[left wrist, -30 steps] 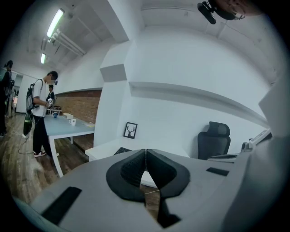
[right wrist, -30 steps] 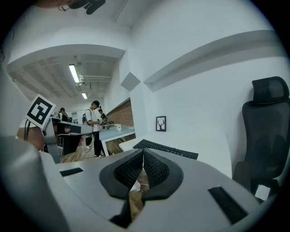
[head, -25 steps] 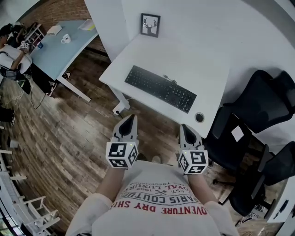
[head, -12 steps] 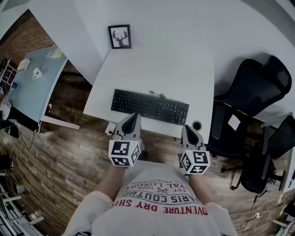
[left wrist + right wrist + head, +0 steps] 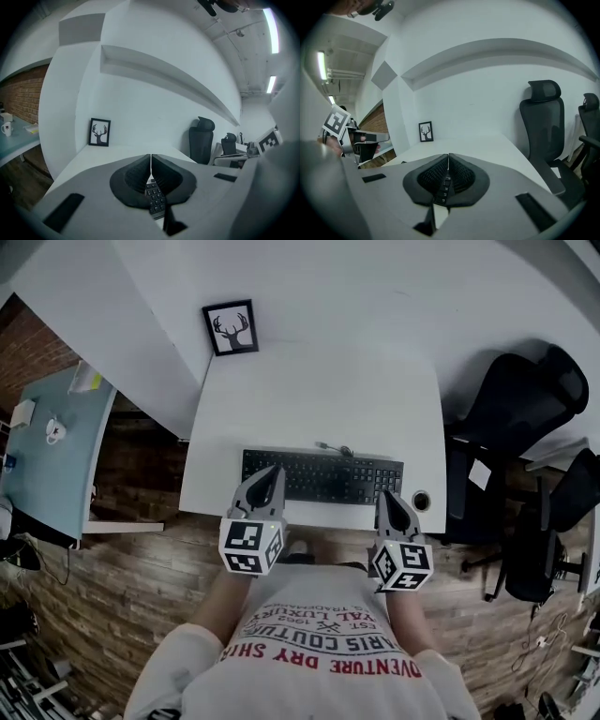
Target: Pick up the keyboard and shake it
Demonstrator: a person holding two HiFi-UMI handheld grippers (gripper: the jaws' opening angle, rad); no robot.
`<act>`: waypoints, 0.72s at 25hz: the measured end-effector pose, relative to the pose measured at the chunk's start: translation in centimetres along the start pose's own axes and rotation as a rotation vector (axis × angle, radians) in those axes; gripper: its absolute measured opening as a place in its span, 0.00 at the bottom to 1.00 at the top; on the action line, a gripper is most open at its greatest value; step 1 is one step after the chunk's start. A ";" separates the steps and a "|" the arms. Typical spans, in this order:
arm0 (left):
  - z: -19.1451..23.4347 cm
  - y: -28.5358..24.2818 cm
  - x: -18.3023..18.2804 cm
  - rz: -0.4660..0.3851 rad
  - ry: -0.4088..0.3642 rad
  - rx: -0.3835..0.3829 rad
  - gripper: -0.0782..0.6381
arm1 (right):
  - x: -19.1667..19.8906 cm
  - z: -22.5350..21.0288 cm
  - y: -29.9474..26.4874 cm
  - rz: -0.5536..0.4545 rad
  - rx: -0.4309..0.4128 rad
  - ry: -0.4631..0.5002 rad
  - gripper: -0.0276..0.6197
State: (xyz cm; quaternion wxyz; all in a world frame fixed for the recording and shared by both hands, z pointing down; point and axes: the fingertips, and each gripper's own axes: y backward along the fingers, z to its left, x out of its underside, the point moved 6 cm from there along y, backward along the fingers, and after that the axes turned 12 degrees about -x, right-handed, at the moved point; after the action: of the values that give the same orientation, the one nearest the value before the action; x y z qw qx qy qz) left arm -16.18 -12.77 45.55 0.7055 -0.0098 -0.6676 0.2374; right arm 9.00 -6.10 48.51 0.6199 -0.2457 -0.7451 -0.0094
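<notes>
A black keyboard [image 5: 323, 477] lies flat along the near edge of the white desk [image 5: 319, 390]. My left gripper [image 5: 267, 474] is shut and empty, and its tip overlaps the keyboard's left end in the head view. My right gripper [image 5: 387, 505] is also shut and empty, with its tip at the desk's front edge beside the keyboard's right end. In the left gripper view the closed left gripper [image 5: 150, 158] shows keyboard keys [image 5: 155, 199] just below it. The right gripper view shows the same: the closed right gripper [image 5: 448, 156] above a row of keys [image 5: 442, 190].
A framed deer picture [image 5: 231, 327] leans on the wall at the desk's back left. Black office chairs [image 5: 520, 409] stand to the right. A round black grommet [image 5: 420, 500] sits at the desk's front right corner. A blue table [image 5: 47, 456] with a mug [image 5: 54, 430] is at far left.
The person has stepped up to the desk, so the keyboard now lies square in front and close under both grippers. Both grippers stayed shut.
</notes>
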 end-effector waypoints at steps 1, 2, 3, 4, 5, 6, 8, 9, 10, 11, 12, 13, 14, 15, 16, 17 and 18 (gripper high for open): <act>0.7 -0.2 0.1 0.008 0.002 -0.002 0.15 | 0.0 0.1 -0.5 0.003 0.006 -0.007 0.08; 1.3 -0.4 0.2 0.017 0.007 -0.006 0.15 | 0.1 0.3 -0.8 0.008 0.010 -0.012 0.08; 1.9 -0.6 0.4 0.027 0.013 -0.010 0.15 | 0.2 0.4 -1.2 0.017 0.010 -0.016 0.08; 2.3 -0.8 0.6 0.039 0.020 -0.013 0.15 | 0.3 0.5 -1.5 0.026 0.007 -0.018 0.08; 2.5 -1.1 0.8 0.051 0.027 -0.017 0.15 | 0.3 0.6 -1.8 0.033 0.003 -0.018 0.08; 2.7 -1.4 1.1 0.062 0.032 -0.021 0.15 | 0.3 0.5 -2.2 0.041 -0.001 -0.019 0.08; 3.1 -2.1 1.7 0.083 0.037 -0.036 0.15 | 0.5 -0.1 -2.9 0.064 -0.008 -0.029 0.08; 3.2 -2.4 2.1 0.096 0.039 -0.044 0.15 | 0.8 -0.5 -3.2 0.083 -0.014 -0.040 0.08; 3.4 -2.6 2.6 0.113 0.040 -0.047 0.15 | 1.2 -1.1 -3.4 0.108 -0.020 -0.055 0.08; 3.7 -2.9 3.1 0.136 0.043 -0.045 0.15 | 1.7 -1.8 -3.6 0.137 -0.024 -0.074 0.08; 4.0 -3.2 3.8 0.163 0.049 -0.041 0.15 | 2.2 -2.5 -3.8 0.165 -0.026 -0.095 0.09; 4.4 -3.7 4.4 0.189 0.060 -0.039 0.15 | 2.6 -3.3 -4.0 0.188 -0.027 -0.114 0.09; 5.0 -4.1 5.0 0.213 0.075 -0.043 0.15 | 2.9 -4.0 -4.2 0.206 -0.027 -0.129 0.09; 5.7 -4.6 5.7 0.234 0.091 -0.052 0.15 | 3.2 -4.7 -4.4 0.220 -0.026 -0.139 0.09; 6.5 -4.9 6.3 0.255 0.106 -0.064 0.15 | 3.5 -5.4 -4.5 0.232 -0.023 -0.146 0.09; 7.1 -5.2 7.0 0.277 0.117 -0.072 0.15 | 3.9 -6.0 -4.5 0.243 -0.019 -0.154 0.09; 7.7 -5.3 7.7 0.300 0.126 -0.073 0.17 | 4.3 -6.6 -4.4 0.254 -0.017 -0.163 0.09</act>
State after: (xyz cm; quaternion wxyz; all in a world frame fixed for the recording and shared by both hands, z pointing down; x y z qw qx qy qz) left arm -21.76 -17.13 55.41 0.7019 -0.1499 -0.6214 0.3143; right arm 12.95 -10.59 55.34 0.5514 -0.3435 -0.7557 0.0828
